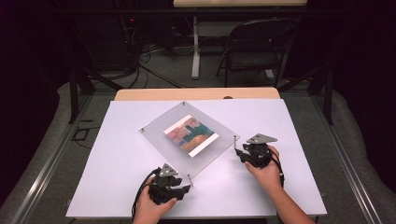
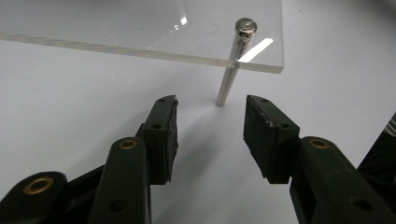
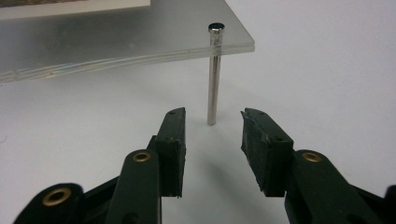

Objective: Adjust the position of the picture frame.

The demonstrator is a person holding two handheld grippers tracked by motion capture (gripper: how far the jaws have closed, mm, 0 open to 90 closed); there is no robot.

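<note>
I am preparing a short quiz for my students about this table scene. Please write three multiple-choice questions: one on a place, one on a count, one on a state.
1. Where does the colourful printed picture lie?
A. On the clear square acrylic plate
B. On the floor
C. On the black folding chair

2. How many thin metal corner posts, like this one, carry the plate?
A. One
B. Four
C. Eight

3. How do the black jaws of the left gripper stand?
A. Shut on a post
B. Shut on the picture
C. Apart, holding nothing

Answers:
1 A: the high view shows the picture on the plate's middle.
2 B: one post stands at each corner.
3 C: the near post stands beyond the open jaws.
</note>
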